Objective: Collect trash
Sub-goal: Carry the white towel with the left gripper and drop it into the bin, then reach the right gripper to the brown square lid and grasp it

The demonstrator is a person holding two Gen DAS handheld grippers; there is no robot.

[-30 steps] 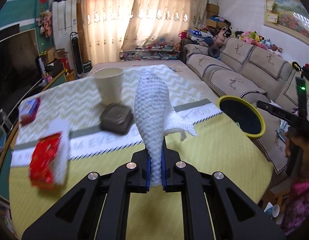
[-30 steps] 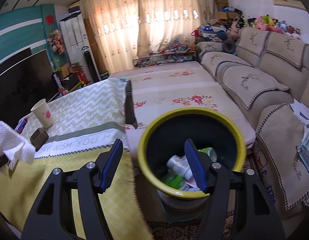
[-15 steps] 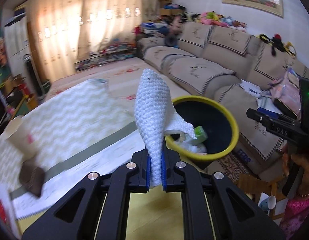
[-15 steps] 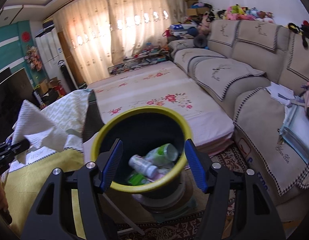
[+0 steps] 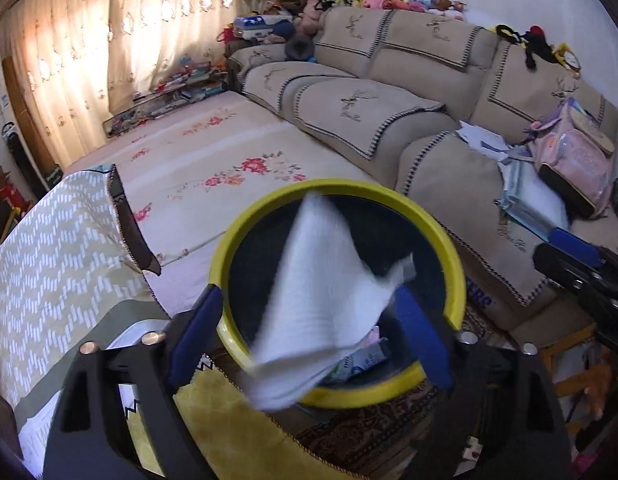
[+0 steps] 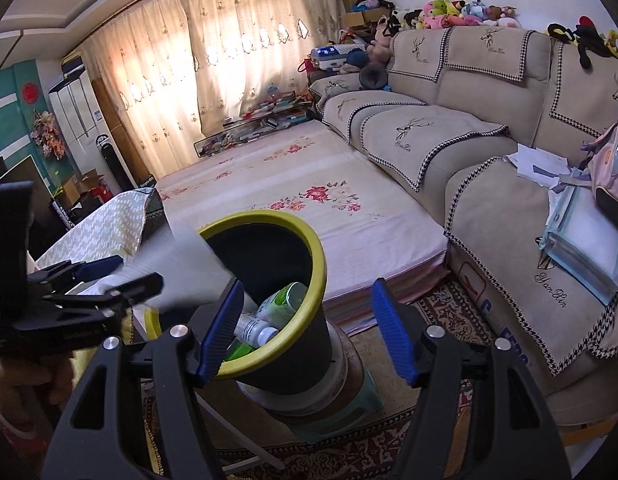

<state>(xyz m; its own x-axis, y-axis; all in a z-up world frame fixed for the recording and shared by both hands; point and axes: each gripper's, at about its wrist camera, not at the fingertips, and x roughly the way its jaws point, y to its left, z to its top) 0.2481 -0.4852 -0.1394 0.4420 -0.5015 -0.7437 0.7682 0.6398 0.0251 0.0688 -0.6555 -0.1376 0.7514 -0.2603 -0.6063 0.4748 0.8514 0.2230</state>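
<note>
Left gripper: jaws spread wide, gripping nothing. Crumpled white paper towel: blurred, loose between the blue jaw pads, over the mouth of the bin; whether it touches either pad cannot be told. Black round waste bin with yellow rim: stands on a stool on the patterned rug, just beside the desk with yellow-green cloth; holds a white and green plastic bottle. Right gripper: jaws wide, empty, near the bin's rim. Beige sofa: behind.
</note>
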